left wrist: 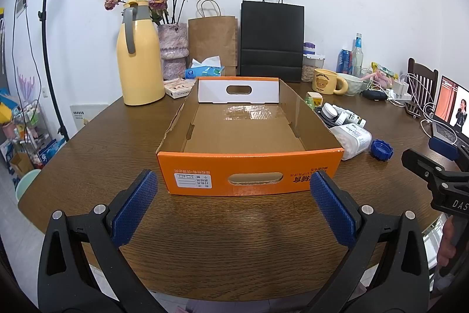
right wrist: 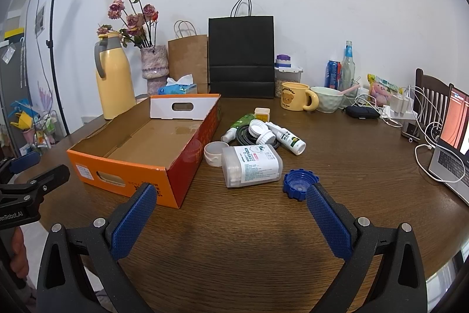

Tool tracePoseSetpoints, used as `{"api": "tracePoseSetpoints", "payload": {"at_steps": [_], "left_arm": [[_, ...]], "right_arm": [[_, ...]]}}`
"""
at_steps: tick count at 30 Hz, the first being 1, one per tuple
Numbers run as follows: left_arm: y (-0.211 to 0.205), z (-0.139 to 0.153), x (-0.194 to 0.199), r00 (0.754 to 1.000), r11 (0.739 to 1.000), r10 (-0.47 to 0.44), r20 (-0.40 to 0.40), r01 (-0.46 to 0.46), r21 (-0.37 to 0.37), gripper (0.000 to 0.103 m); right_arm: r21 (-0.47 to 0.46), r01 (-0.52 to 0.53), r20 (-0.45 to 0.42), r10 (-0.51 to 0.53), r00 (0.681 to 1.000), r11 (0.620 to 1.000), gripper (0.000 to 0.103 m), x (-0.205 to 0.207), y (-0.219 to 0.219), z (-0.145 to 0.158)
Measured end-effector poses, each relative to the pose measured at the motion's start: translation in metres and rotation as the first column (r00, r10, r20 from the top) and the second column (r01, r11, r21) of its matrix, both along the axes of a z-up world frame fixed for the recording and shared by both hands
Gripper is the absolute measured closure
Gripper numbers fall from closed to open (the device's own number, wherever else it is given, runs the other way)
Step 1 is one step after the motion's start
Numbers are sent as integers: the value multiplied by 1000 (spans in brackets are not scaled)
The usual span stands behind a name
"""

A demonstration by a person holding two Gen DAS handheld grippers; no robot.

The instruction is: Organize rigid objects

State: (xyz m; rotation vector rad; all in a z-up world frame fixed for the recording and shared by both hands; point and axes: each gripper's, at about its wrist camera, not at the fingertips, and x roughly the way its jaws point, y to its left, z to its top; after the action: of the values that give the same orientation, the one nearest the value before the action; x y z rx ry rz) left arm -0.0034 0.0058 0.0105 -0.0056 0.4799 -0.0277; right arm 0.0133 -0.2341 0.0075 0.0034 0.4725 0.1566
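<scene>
Nothing's in the orange box yet, so I'd say this is the very start. Left gripper sits spread wide and empty, box straight ahead of it. Right gripper is also spread and empty, with the blue cap just past its right fingertip and the cotton swab case ahead. Next move probably means reaching forward for one. Plenty of bare table under both, though the box wall is close on the right gripper's left.
</scene>
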Motion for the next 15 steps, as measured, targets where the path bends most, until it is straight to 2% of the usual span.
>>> {"api": "tracePoseSetpoints", "payload": {"at_steps": [15], "left_arm": [[0, -1, 0, 1000, 1000, 0, 2, 0, 0, 0]], "right_arm": [[-2, 1, 1, -1, 1000, 1000, 0, 0, 2, 4]]}}
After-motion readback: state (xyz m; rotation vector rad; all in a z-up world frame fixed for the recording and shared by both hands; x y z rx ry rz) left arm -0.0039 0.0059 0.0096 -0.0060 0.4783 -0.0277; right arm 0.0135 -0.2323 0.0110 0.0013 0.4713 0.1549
